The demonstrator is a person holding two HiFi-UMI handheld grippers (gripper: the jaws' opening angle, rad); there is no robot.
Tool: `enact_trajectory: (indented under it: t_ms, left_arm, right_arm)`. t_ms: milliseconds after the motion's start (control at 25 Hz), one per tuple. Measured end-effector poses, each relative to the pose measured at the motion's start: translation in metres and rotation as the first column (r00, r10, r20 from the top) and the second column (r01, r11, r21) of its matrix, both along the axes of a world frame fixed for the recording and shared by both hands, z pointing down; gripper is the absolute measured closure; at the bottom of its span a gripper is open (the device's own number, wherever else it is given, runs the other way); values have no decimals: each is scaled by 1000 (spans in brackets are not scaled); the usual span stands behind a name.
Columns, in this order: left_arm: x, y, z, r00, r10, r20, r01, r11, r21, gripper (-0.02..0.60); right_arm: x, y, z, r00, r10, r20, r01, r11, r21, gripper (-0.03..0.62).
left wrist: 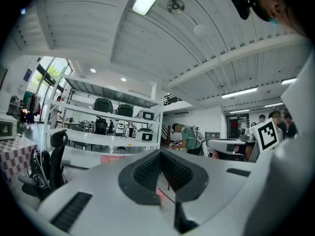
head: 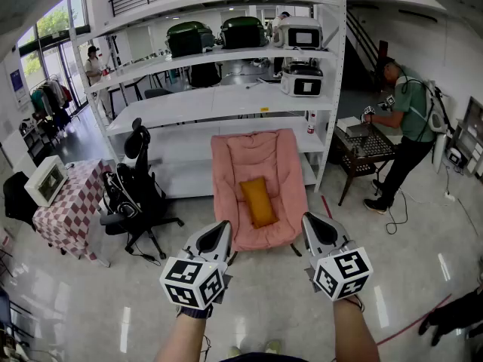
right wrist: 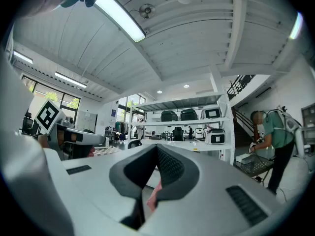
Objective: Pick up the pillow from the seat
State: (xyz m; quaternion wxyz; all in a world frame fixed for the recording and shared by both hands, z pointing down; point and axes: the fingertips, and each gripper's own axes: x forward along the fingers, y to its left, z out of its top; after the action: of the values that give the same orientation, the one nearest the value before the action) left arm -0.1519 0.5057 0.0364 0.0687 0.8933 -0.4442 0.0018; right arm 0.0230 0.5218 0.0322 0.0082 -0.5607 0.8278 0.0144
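Observation:
An orange-yellow pillow (head: 258, 200) lies lengthwise on the seat of a low pink padded chair (head: 226, 164) standing on the floor ahead of me. My left gripper (head: 223, 226) is held short of the chair's front left corner. Its jaws are shut with nothing in them. My right gripper (head: 309, 219) hovers by the front right corner, also shut and empty. Both are apart from the pillow. In the left gripper view the left gripper (left wrist: 160, 154) points level at the shelving, with a strip of the pink chair (left wrist: 110, 158) showing. The right gripper (right wrist: 156, 149) likewise points level.
White shelving (head: 226, 104) with appliances stands right behind the chair. A black office chair (head: 139, 194) and a checkered table (head: 64, 210) with a monitor are at the left. At the right a person (head: 407, 127) leans over a small dark table (head: 362, 148).

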Motion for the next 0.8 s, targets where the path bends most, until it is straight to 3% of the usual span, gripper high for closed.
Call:
enact_trajectory:
  t_ms: [800]
  left_arm:
    - [37,-13,2,999,-52,4,52,999,17,575]
  right_arm:
    - [48,-13,8,999,-22,46,22,1000,6,591]
